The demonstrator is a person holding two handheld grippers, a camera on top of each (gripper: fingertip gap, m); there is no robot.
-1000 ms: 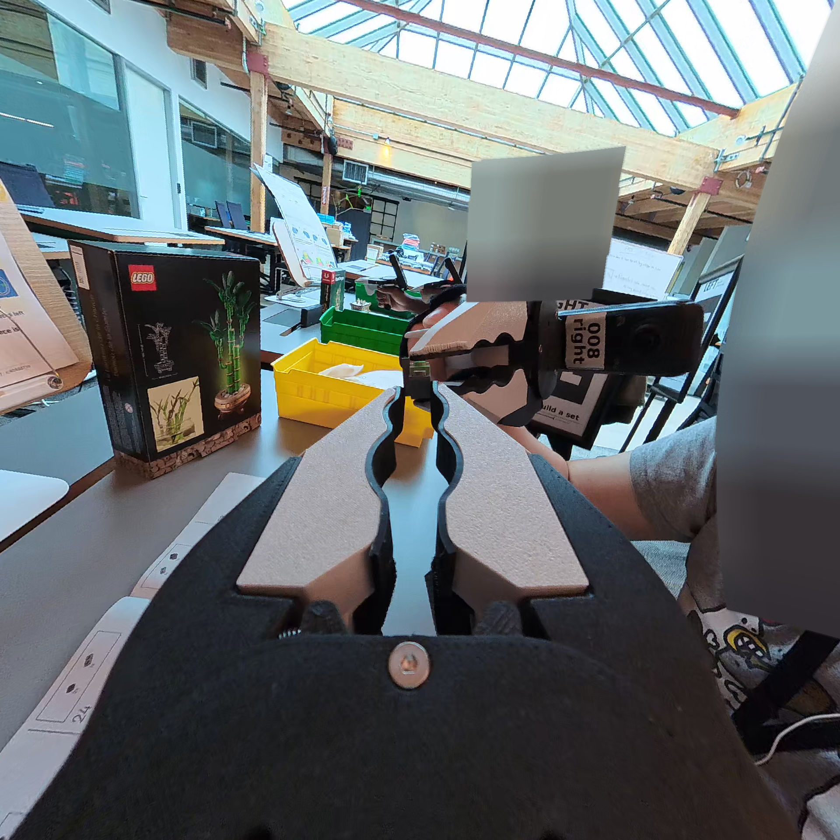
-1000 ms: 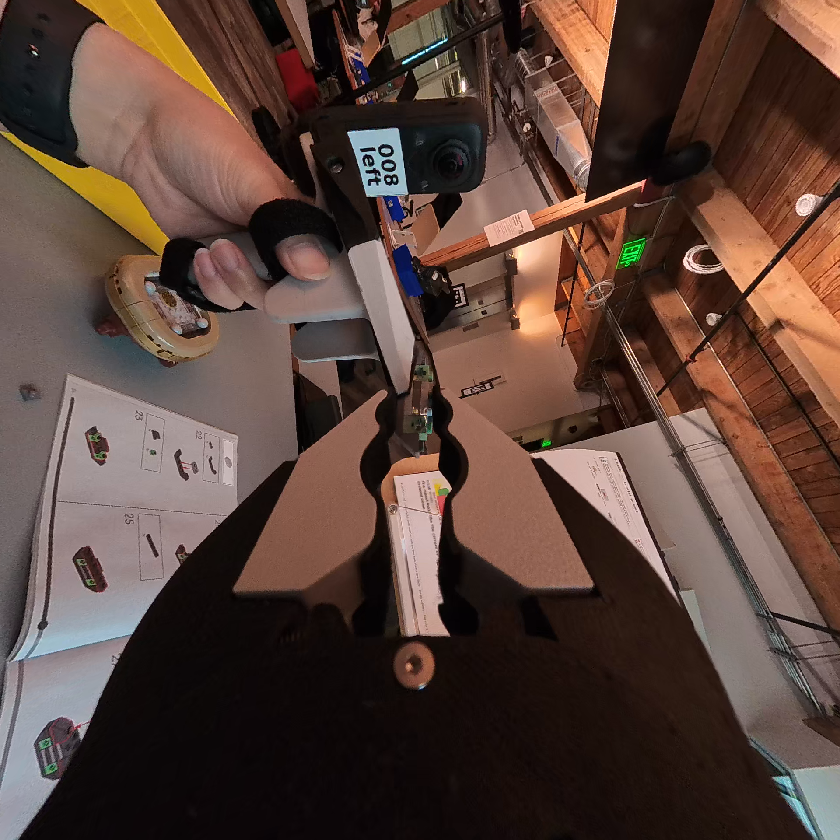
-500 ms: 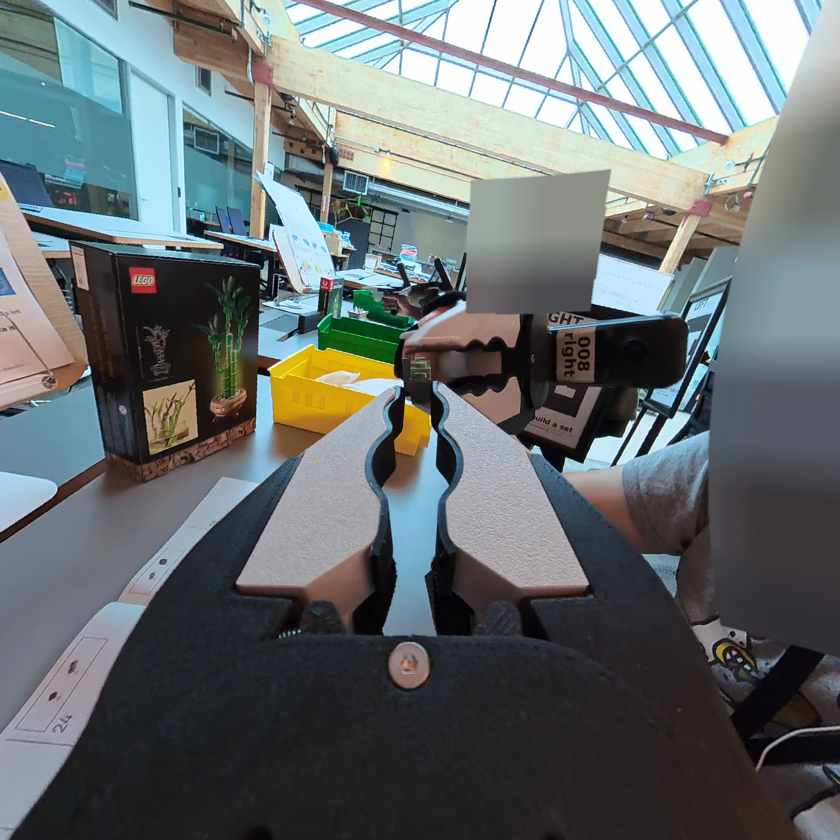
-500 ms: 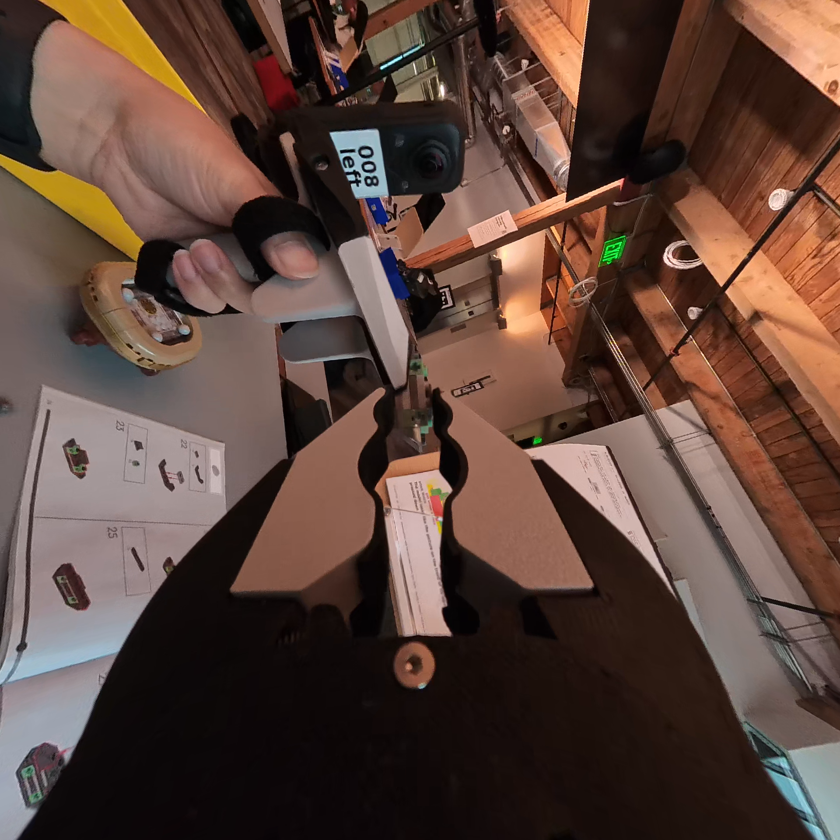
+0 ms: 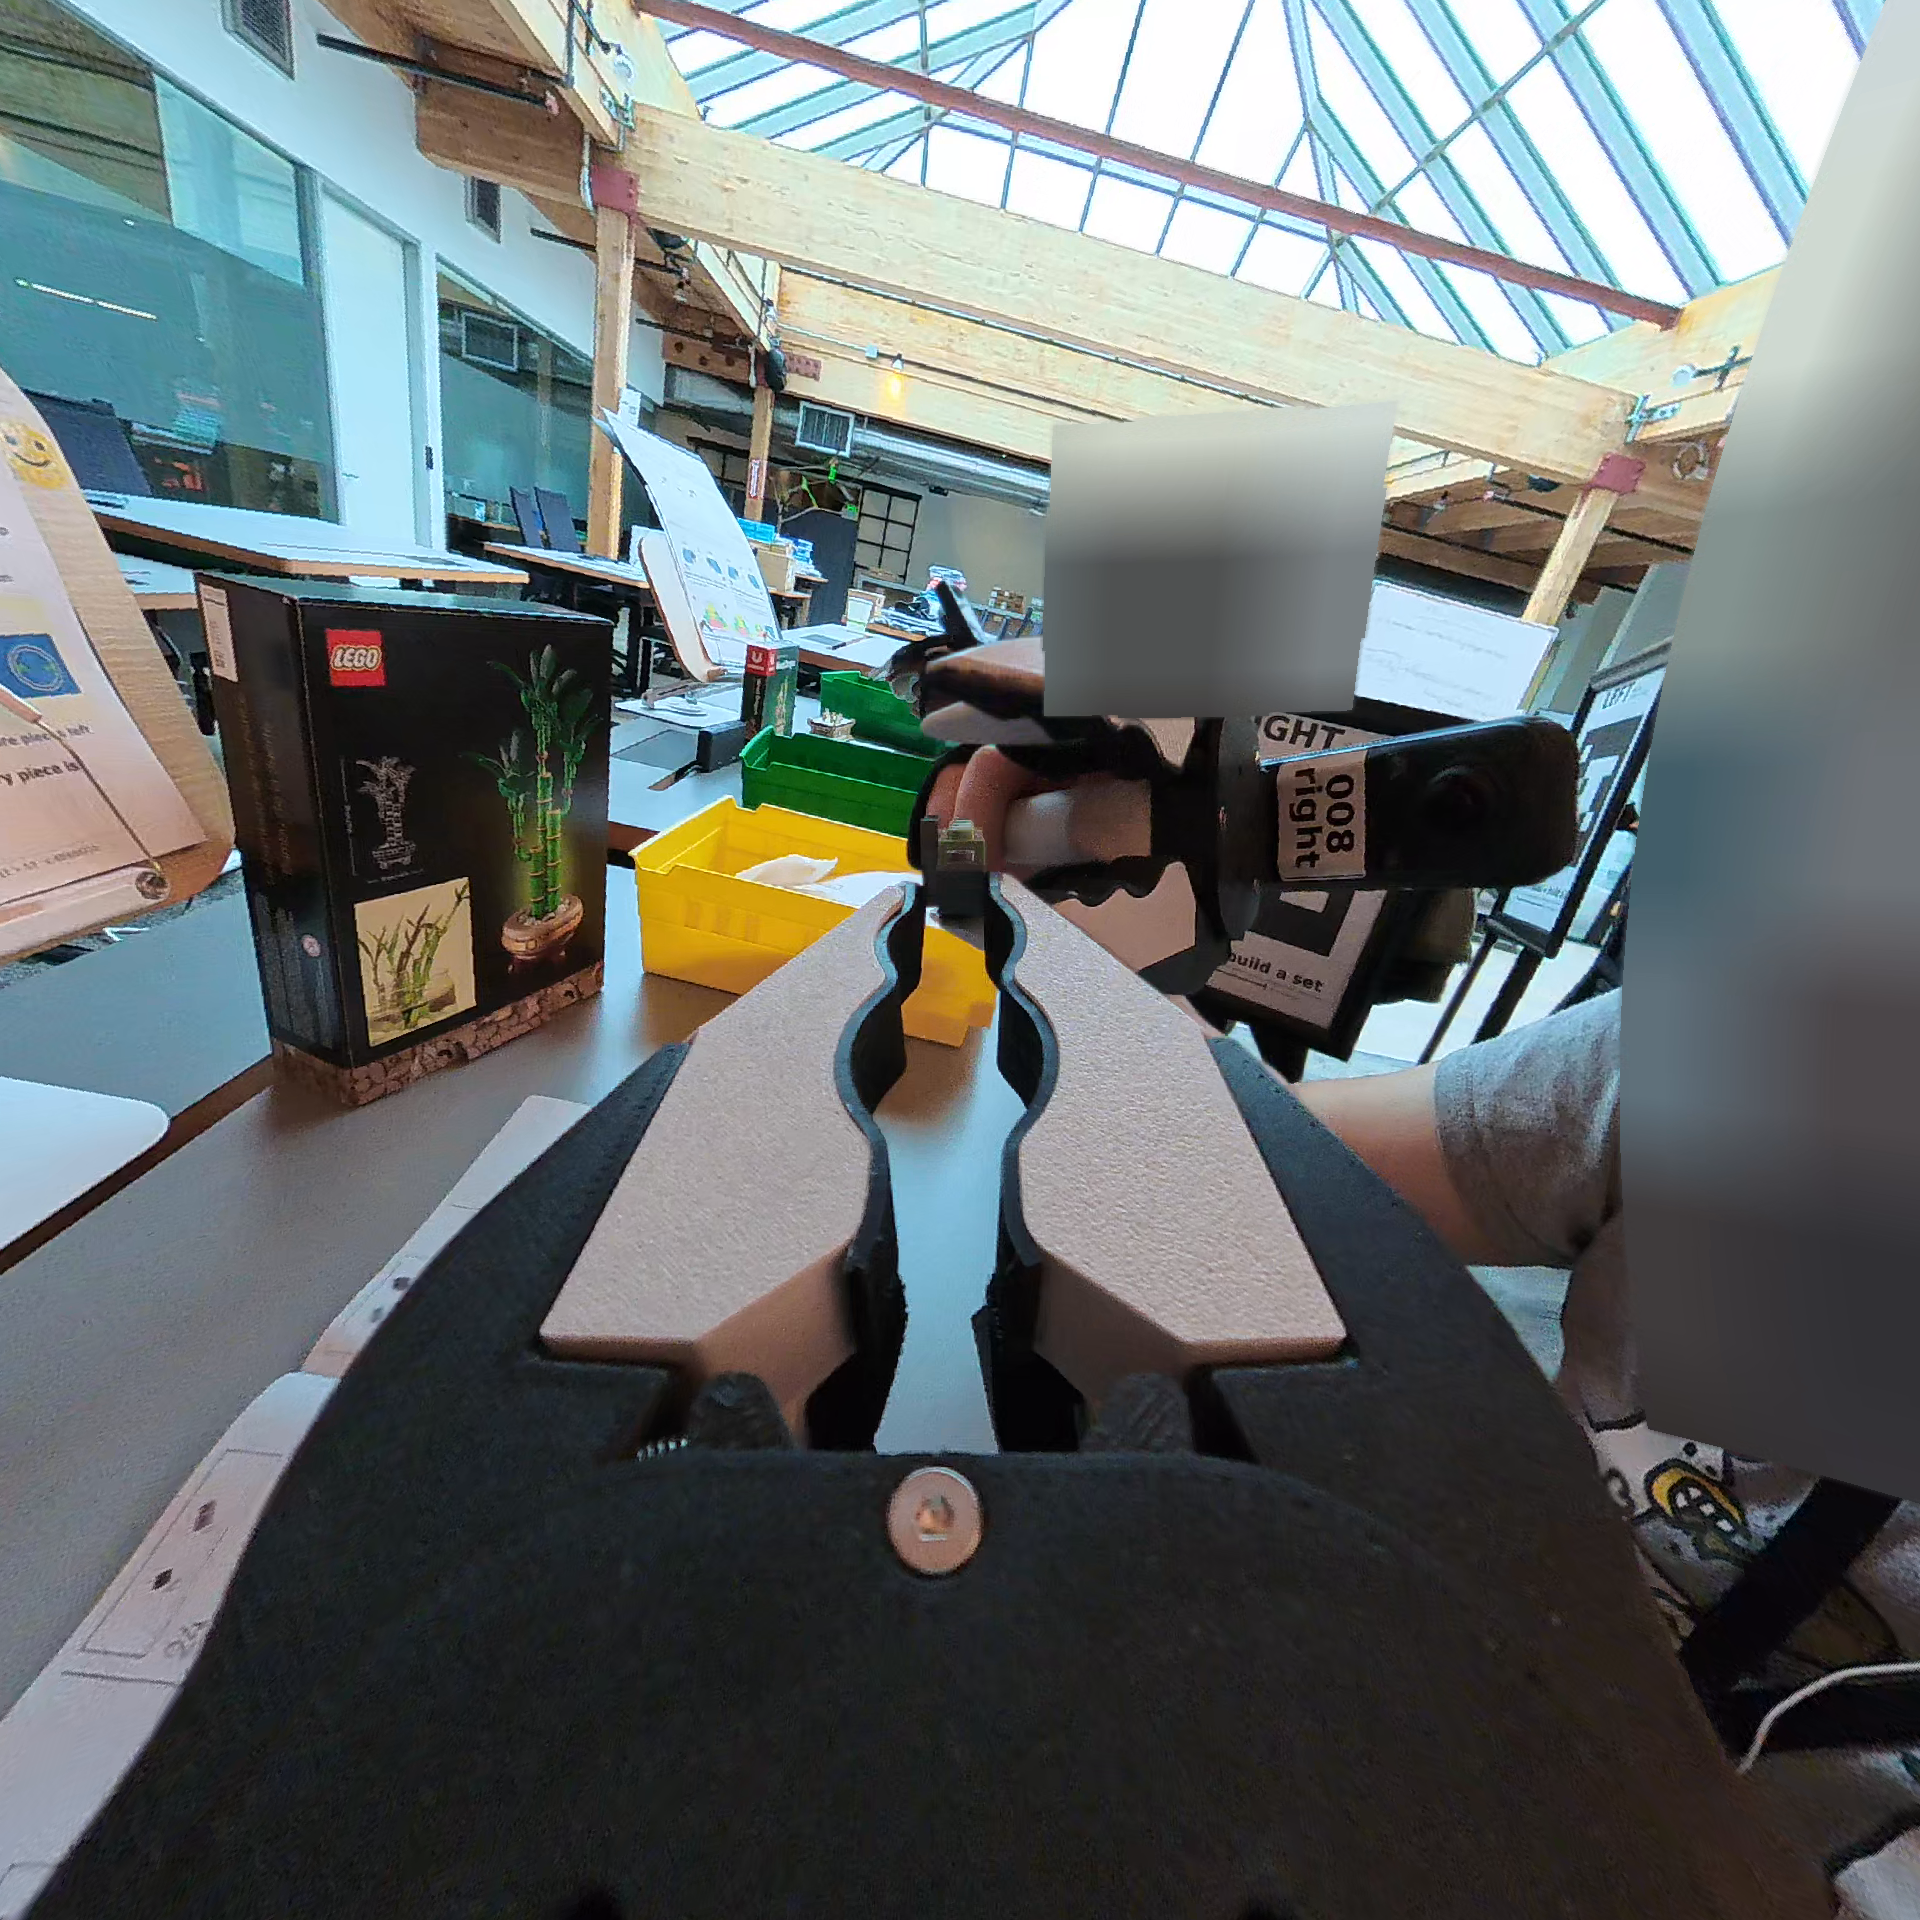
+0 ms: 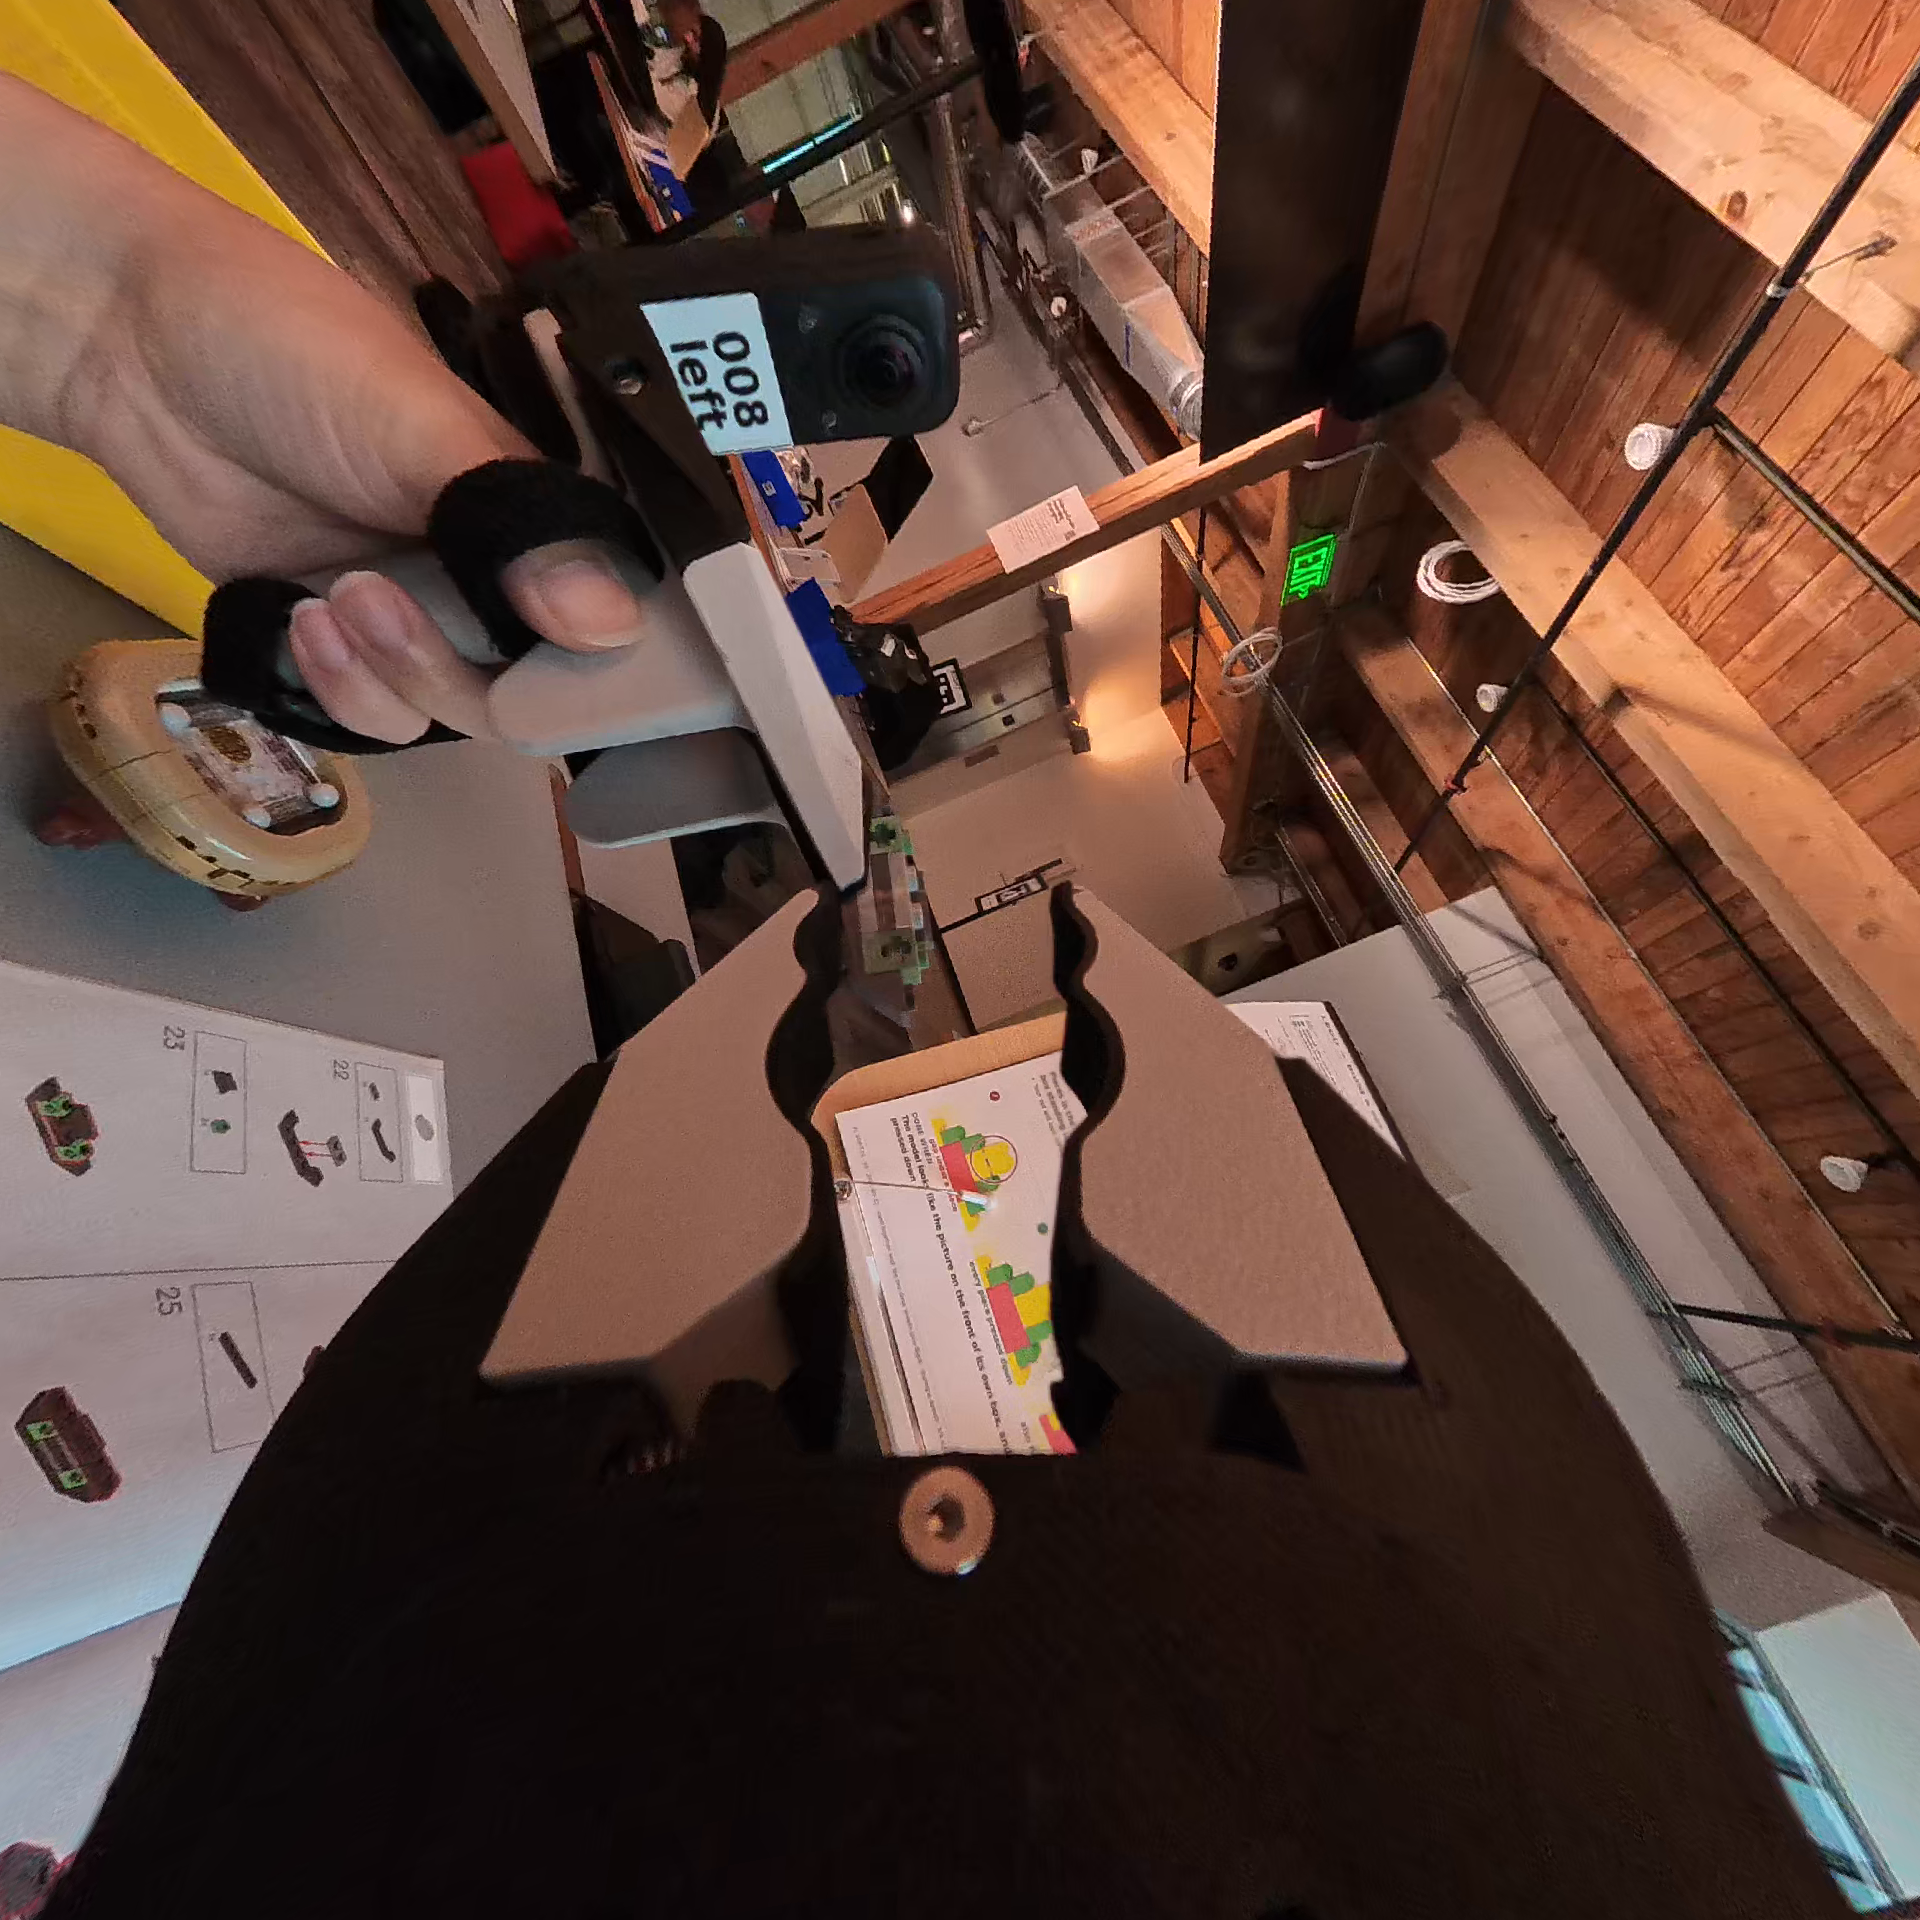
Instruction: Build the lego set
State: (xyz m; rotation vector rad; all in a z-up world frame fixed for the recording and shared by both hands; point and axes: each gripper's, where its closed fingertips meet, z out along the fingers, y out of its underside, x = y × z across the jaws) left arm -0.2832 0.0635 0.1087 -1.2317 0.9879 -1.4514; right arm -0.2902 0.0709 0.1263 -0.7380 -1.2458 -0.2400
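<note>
A small dark lego assembly with green studs (image 5: 958, 868) sits between the tips of my left gripper (image 5: 951, 899), which is shut on it and holds it up in the air. In the right wrist view the same assembly (image 6: 888, 920) hangs from the left gripper's grey fingers (image 6: 821, 769). My right gripper (image 6: 935, 904) is open, with its jaws on either side of the assembly and not pressing on it. A round tan lego pot base (image 6: 208, 769) stands on the grey table (image 6: 447, 935). The open instruction booklet (image 6: 208, 1195) lies beside it.
The black lego box (image 5: 416, 852) stands at the left of the table. A yellow bin (image 5: 748, 914) and a green bin (image 5: 831, 779) are behind the grippers. A cardboard sign with paper sheets (image 6: 966, 1247) stands at the table's left end. A person's arm (image 5: 1403, 1143) is at the right. The tips of both grippers are at nearly the same place.
My right gripper's jaws have spread apart and let go of the small assembly. My left gripper still holds it; both grippers have risen slightly.
</note>
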